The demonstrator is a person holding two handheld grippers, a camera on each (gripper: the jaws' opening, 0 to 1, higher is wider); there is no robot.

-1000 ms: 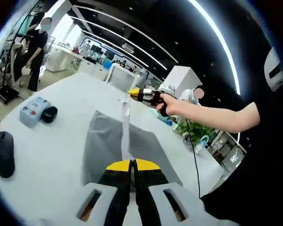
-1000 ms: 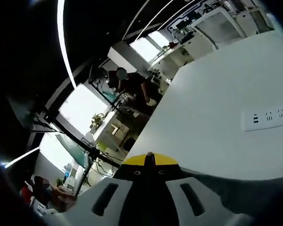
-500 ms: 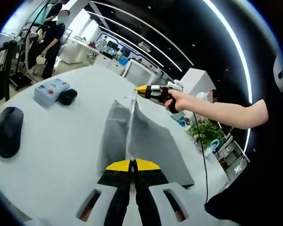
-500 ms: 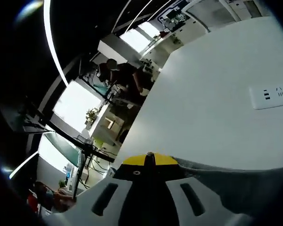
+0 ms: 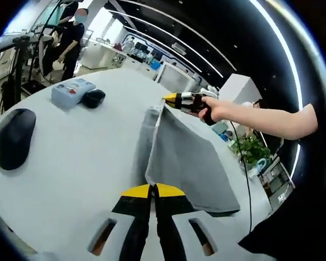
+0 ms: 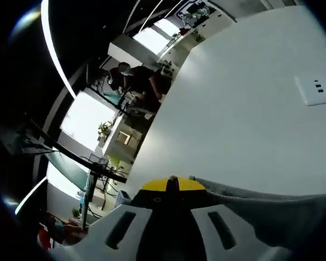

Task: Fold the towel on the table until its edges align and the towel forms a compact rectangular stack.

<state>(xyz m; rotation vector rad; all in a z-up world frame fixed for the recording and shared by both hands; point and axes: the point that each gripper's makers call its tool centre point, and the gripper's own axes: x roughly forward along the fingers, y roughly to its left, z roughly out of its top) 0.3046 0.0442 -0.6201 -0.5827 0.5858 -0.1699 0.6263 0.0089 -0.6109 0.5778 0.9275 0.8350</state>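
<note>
while both grippers pinch towel (image 5: pixel 179 157)

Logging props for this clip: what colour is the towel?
Plain grey towel, clearest in the left gripper view.

I am counting one grey towel (image 5: pixel 185 155), one black mouse (image 5: pixel 13 137), one blue box (image 5: pixel 71 92), one small black case (image 5: pixel 93 97), and one socket strip (image 6: pixel 318 89).
</note>
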